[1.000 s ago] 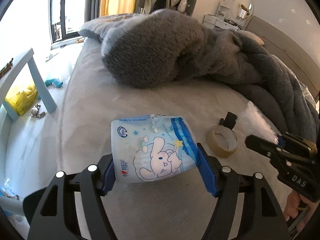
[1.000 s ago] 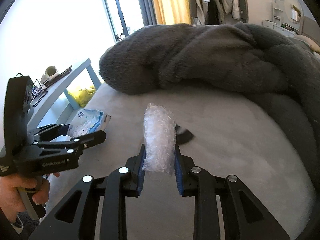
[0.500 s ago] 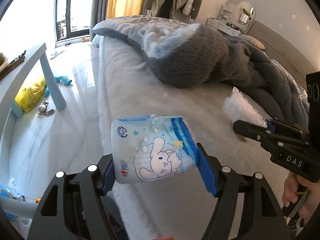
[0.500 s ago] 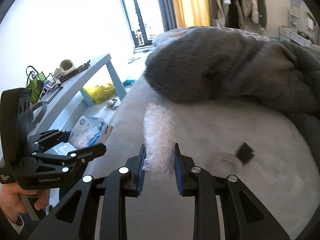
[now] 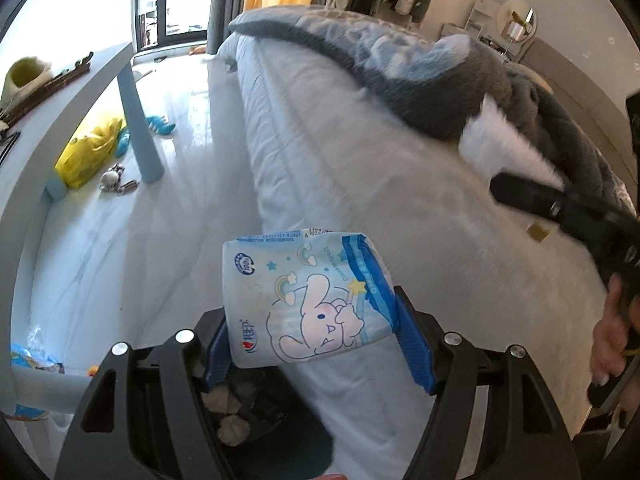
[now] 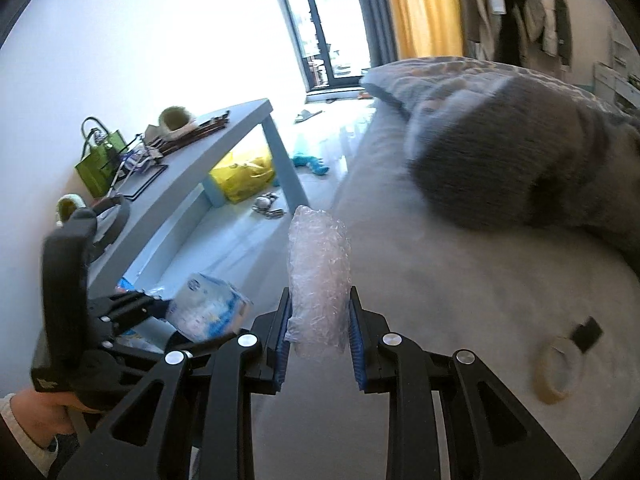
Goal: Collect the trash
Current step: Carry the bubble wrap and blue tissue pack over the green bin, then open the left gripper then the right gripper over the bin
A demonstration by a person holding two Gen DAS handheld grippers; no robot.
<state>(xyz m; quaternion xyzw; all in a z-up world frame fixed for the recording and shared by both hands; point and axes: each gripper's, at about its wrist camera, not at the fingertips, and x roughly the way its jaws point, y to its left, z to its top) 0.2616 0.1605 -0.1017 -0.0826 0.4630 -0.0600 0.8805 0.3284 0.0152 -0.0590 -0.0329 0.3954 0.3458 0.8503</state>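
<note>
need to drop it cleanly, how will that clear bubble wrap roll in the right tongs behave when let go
The clear crinkled bubble wrap roll looks very light, so it may drift rather than drop. It bulges above the right tongs, so it is probably soft and springy. Its crinkled film might cling briefly to the blue pads.

1. Tissue pack (image 5: 308,300): soft plastic film wrapper w/ printed cartoon, slight sheen, a bit crinkled.
2. Bubble wrap roll (image 6: 319,276): clear plastic, bumpy, glossy glints.
3. Left gripper (image 5: 312,344) & right gripper (image 6: 318,344): matt black hard plastic arms, shiny metal screw heads, ribbed blue rubbery pads.
4. Blanket (image 5: 420,76): grey plush, deep fuzzy pile, matt; its top side looks quilted.
5. Bed sheet (image 5: 360,184): pale cloth, matt, lightly creased.
6. Floor (image 5: 120,248): smooth, glossy, marble-look, reflects window light.
7. Side table (image 6: 224,136): smooth light-blue painted finish, satin.
8. Tape roll (image 6: 556,372): tan, paper-like, matt.
9. Yellow bag (image 5: 88,152): thin plastic, shiny, crumpled.
</note>
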